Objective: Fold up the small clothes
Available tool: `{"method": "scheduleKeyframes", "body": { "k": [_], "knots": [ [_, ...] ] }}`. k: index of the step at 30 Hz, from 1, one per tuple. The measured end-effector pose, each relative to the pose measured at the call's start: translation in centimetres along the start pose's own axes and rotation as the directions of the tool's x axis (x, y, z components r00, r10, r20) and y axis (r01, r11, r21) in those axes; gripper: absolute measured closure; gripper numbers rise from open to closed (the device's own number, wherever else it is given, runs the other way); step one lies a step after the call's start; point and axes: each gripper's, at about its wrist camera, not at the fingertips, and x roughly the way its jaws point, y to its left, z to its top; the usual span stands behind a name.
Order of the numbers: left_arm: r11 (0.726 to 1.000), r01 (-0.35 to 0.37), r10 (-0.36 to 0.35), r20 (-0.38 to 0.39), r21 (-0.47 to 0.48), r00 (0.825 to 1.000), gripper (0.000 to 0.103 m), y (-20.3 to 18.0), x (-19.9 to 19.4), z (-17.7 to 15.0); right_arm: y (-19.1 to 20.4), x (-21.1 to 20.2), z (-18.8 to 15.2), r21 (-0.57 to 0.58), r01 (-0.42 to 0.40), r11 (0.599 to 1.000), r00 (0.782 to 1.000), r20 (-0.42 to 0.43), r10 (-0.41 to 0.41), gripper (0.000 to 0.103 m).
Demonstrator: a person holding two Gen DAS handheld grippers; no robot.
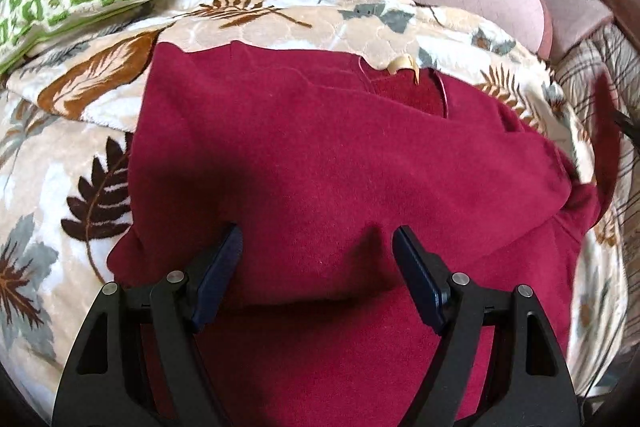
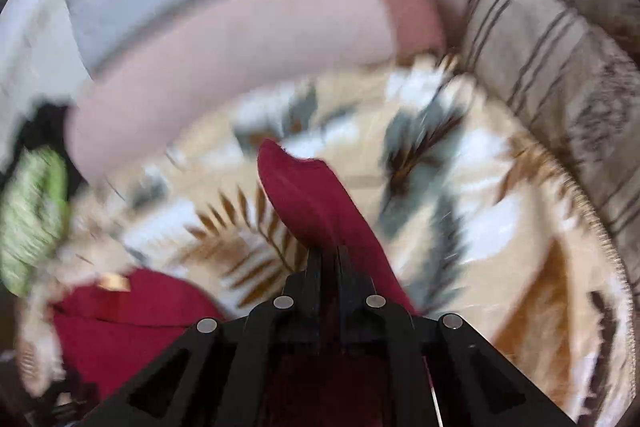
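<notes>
Right wrist view: my right gripper [image 2: 325, 251] pinches the maroon sleeve [image 2: 304, 195] to fold it, while my left gripper [image 1: 318, 247] hovers wide open, empty, over the maroon top [image 1: 320, 147] on the leaf-print blanket [image 1: 80, 131].

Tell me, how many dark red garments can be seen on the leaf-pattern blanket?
1. The dark red garment lies spread on the blanket under the open left gripper; the right gripper is shut on one part of it. Others may be hidden out of view.
</notes>
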Motion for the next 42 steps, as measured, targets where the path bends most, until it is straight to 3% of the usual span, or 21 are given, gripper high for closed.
{"method": "scheduleKeyframes", "body": {
  "k": [3,10,15,18,20,21,22,25,27,28,30,31,32,37,42],
  "knots": [
    [0.999,0.015,-0.015,0.003,-0.044,1.000,0.025,0.7,-1.0,0.2,-3.2,-6.5,0.5,0.039,-0.054,0.998,0.993,0.108,0.049,0.098],
    [0.996,0.000,0.004,0.046,-0.088,0.999,0.025,2.4,-4.4,0.7,-7.0,-14.2,-1.2,0.100,-0.094,0.991,0.966,0.250,0.066,0.099],
    [0.996,-0.006,0.011,0.060,-0.094,0.998,0.025,2.7,-5.8,0.8,-7.2,-16.5,-1.4,0.050,-0.031,0.998,0.948,0.318,0.013,0.099],
    [0.996,0.006,-0.001,0.058,-0.086,0.998,0.025,2.3,-6.1,0.6,-6.0,-19.3,-2.2,-0.087,0.034,0.996,0.893,0.451,0.009,0.099],
    [0.997,0.000,0.004,0.057,-0.071,0.998,0.025,1.8,-6.0,0.4,-6.9,-20.2,-2.8,-0.076,0.162,0.984,0.877,0.469,-0.109,0.099],
    [0.998,0.001,0.003,0.054,-0.067,0.999,0.025,1.6,-5.9,0.4,-8.2,-20.2,-3.0,-0.023,0.259,0.966,0.874,0.431,-0.224,0.099],
    [0.998,0.004,-0.001,0.049,-0.063,0.999,0.025,1.4,-5.8,0.3,-9.4,-20.1,-3.2,0.012,0.284,0.959,0.882,0.388,-0.266,0.099],
    [0.998,0.011,-0.009,0.037,-0.059,0.999,0.025,0.6,-5.2,0.2,-11.9,-19.2,-4.1,0.059,0.181,0.982,0.943,0.273,-0.190,0.098],
    [0.998,0.021,-0.019,0.029,-0.054,0.999,0.025,-0.1,-4.8,0.1,-12.0,-18.0,-4.4,0.063,0.146,0.987,0.962,0.224,-0.157,0.097],
    [0.999,0.024,-0.023,0.026,-0.049,0.999,0.025,-0.4,-4.7,0.0,-12.1,-16.7,-4.6,0.080,0.090,0.993,0.977,0.188,-0.104,0.095],
    [0.999,0.023,-0.023,0.019,-0.027,1.000,0.025,-1.1,-4.4,-0.1,-12.1,-13.5,-4.6,0.125,0.012,0.992,0.995,0.096,-0.024,0.076],
    [1.000,0.019,-0.019,0.017,-0.013,1.000,0.025,-1.4,-4.3,-0.1,-11.8,-11.6,-4.8,0.152,0.001,0.988,0.999,0.045,-0.007,0.051],
    [1.000,0.014,-0.014,0.015,-0.001,1.000,0.025,-1.6,-4.1,0.0,-11.3,-9.8,-4.9,0.168,-0.007,0.986,1.000,0.011,0.006,0.040],
    [1.000,0.010,-0.010,0.004,0.003,1.000,0.025,-1.3,-3.5,0.1,-9.8,-1.5,-4.9,0.339,-0.046,0.940,0.983,-0.151,0.103,0.040],
    [1.000,0.012,-0.012,0.001,-0.019,1.000,0.025,-0.3,-3.1,0.0,-7.9,4.8,-4.9,0.315,0.117,0.942,0.944,-0.329,-0.007,0.039]
  ]
}}
